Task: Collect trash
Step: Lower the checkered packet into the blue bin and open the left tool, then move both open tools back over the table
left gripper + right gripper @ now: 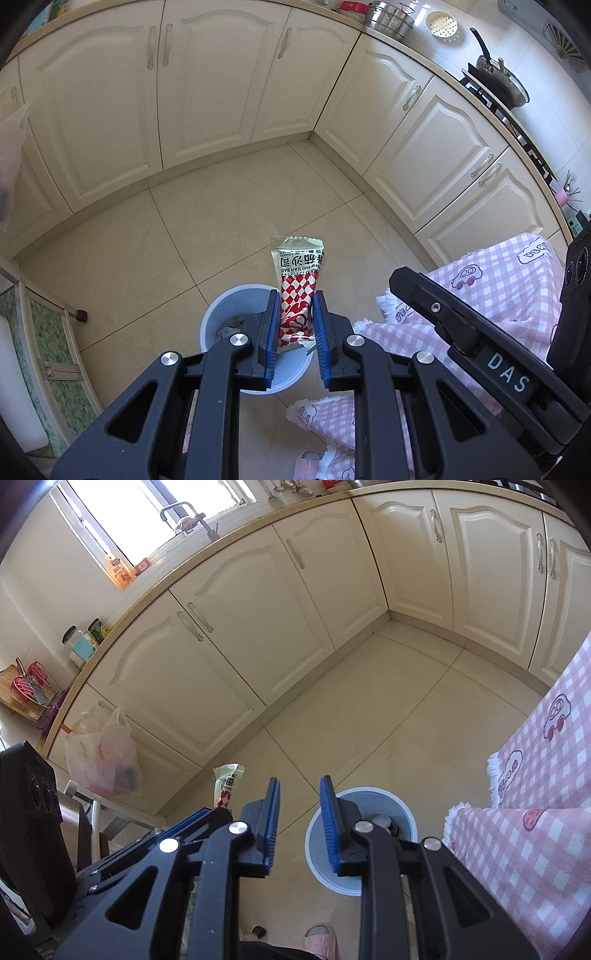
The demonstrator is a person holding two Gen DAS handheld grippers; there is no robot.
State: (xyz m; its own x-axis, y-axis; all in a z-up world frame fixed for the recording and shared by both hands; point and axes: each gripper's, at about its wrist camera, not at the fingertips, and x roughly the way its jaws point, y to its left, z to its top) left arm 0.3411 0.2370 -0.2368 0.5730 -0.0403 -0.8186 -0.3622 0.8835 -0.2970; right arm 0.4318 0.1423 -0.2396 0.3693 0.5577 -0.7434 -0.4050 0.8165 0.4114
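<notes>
While the left tool (295,321) pinched a red-and-white sauce packet (297,291) between its blue pads, it hung directly over a pale bin (218,317) on the tiled floor (155,258). The packet stood upright in the grip, its crimped top pointing away from the camera and its lower end caught low in the jaws, apparently so that letting go would drop it straight into the bin. Some scraps already lay inside, though they were too small to identify.

The right tool (297,812) was held just to the right of the left one, its jaws narrowly apart and empty. From its camera the bin (406,812) sat partly behind the right pad, and the packet (228,782) showed to the left. To the right, a pink checked cloth (535,794) hung over a bench edge near the bin. The packet was judged ready for release, with the right tool seemingly kept clear.
</notes>
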